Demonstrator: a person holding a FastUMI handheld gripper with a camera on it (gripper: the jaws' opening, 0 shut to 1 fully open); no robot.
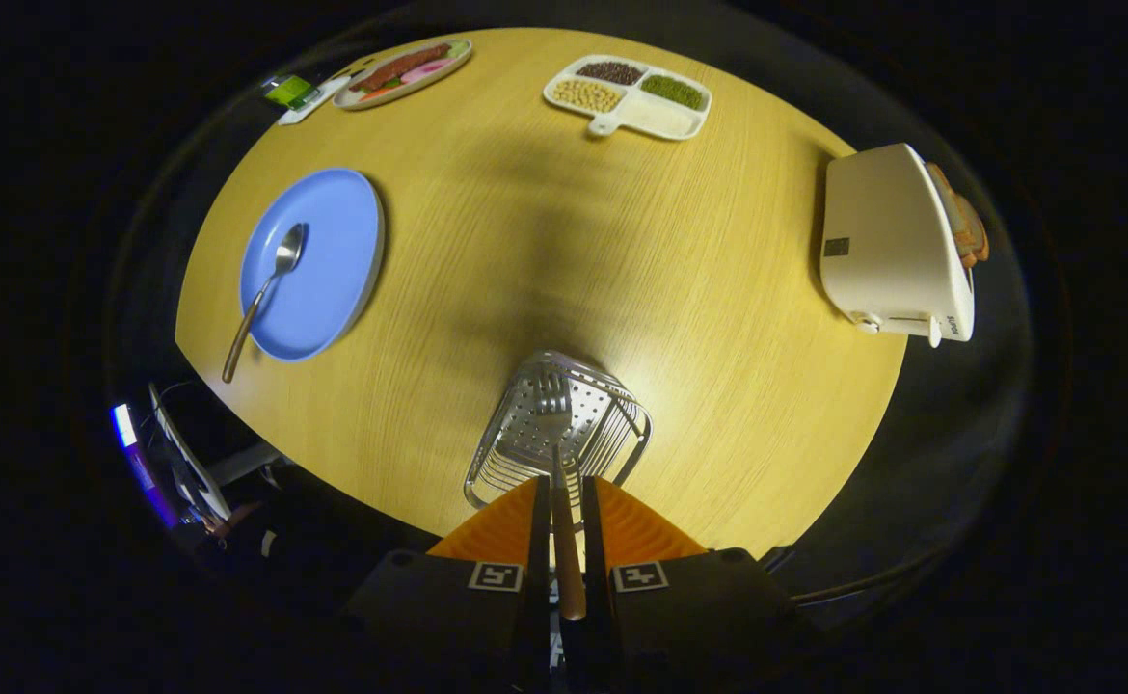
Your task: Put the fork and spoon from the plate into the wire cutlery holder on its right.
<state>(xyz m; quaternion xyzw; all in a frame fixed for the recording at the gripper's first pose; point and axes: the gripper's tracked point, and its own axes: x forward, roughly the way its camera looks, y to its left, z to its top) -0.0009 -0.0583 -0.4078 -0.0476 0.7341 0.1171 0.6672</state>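
One piece of cutlery, the fork (pixel 556 424), is clamped by its wooden handle between the two fingers of the tool (pixel 564 511), tines pointing away and hanging over the open mouth of the wire cutlery holder (pixel 525 453), which sits on the wooden surface (pixel 622 251) just ahead of the fingers. In the gripper view the holder appears tipped toward the camera, its perforated floor showing beneath the tines; whether the tines already dip inside the rim I cannot tell. The spoon (pixel 270 284) lies across the blue plate (pixel 333 289), well apart from the holder, its handle overhanging the plate's rim. To finish this step well, I judge the fork should be kept centred over the basket, lowered until the tines are past the wire rim, and only then released, since dropping it early risks it glancing off the wires. The spoon is not yet moved.
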